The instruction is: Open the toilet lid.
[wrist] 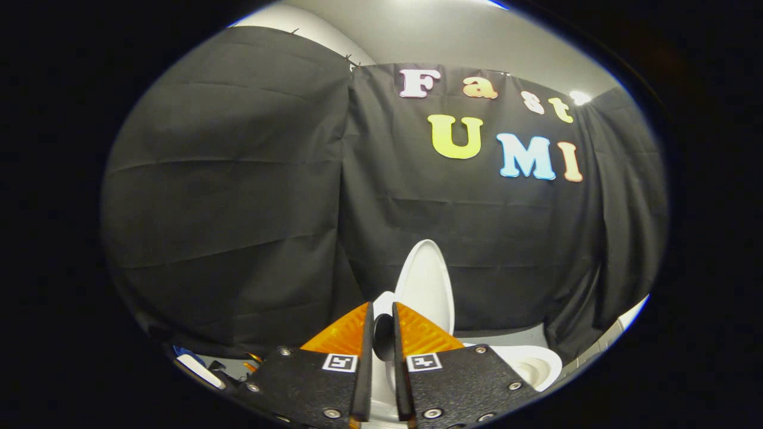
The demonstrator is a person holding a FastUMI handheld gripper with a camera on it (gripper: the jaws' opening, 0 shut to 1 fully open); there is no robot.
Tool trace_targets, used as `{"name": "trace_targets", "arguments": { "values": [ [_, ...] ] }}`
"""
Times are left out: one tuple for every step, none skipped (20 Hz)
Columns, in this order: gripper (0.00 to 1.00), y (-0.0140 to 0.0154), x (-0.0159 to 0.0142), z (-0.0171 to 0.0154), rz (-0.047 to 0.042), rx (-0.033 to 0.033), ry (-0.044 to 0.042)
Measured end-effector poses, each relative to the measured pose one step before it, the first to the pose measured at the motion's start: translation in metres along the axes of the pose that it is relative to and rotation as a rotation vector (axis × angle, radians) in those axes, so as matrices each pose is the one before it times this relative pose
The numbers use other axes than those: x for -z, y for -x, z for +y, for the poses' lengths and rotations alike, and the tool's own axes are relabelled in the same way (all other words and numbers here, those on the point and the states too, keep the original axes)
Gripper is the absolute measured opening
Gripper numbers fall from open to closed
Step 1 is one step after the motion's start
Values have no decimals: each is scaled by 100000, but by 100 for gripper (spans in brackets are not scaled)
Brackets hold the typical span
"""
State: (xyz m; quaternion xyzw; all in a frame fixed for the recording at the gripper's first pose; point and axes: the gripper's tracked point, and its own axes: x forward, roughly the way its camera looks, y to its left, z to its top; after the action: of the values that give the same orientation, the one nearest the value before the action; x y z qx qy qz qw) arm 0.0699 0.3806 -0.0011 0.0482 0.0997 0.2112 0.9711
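Toilet lid (426, 289) is up, standing near vertical beyond the fingers, its pale inner face toward the camera and its top edge against the black booth cloth (238, 196) behind. Gripper (382, 319) sits low in front of it, fingers drawn to a narrow gap. A thin white edge runs up through that gap and meets the lid's near edge, so my read is the fingers are pinching the lid's rim, but the contact itself is hidden behind the fingertips and I can't tell if both fingers press on it. That grip would make sense: holding the thin rim edge-on lets the tool swing the lid about its hinge without slipping off the smooth plastic. Toilet bowl (533, 363) is exposed to the right of the fingers and below the lid, with the seat rim visible, which fits the lid being lifted clear. Task looks essentially done; what's left is judging whether the lid is past its balance point so it stays up when released. Risk: letting go short of that and it drops back. Some clutter (202, 369) lies on the floor to the left, too dim to identify.
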Motion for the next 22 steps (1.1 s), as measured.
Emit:
{"name": "trace_targets", "arguments": {
  "values": [
    [37,418,-242,226,-331,-4439,-5480],
    [47,435,-421,400,-1324,-4582,-6651],
    [57,668,-724,-166,-2244,-2007,-5888],
    [66,1087,-1229,-436,-2984,-839,-4909],
    [76,948,-1210,-206,-3165,-245,-3417],
    [86,1006,-1211,-371,-2237,-54,-2695],
    [95,581,-465,-393,-588,-646,-2008],
    [96,803,-767,-582,-928,-63,-266],
    [96,1192,-1142,-1026,-1327,1351,1545],
    [96,930,-1373,-1439,-1673,2087,2614],
    [95,964,-1038,-1656,-1799,2045,2415],
    [95,792,-1157,-1370,-2246,1018,1367],
    [95,777,-721,-1244,-2268,617,599],
    [96,825,-1009,-1232,-2376,123,817],
    [95,1052,-876,-1391,-2168,1153,2587],
    [95,1020,-904,-2099,-1729,2565,4321],
    [95,1096,-675,-2198,-1658,2797,4867],
    [95,1033,-415,-2168,-1107,3083,4127],
    [95,914,171,-2119,-538,3047,3409],
    [95,755,142,-2069,-552,2624,2327],
    [96,816,408,-1672,-123,2493,1145],
    [95,633,415,-1766,255,2051,275]
  ]
}}
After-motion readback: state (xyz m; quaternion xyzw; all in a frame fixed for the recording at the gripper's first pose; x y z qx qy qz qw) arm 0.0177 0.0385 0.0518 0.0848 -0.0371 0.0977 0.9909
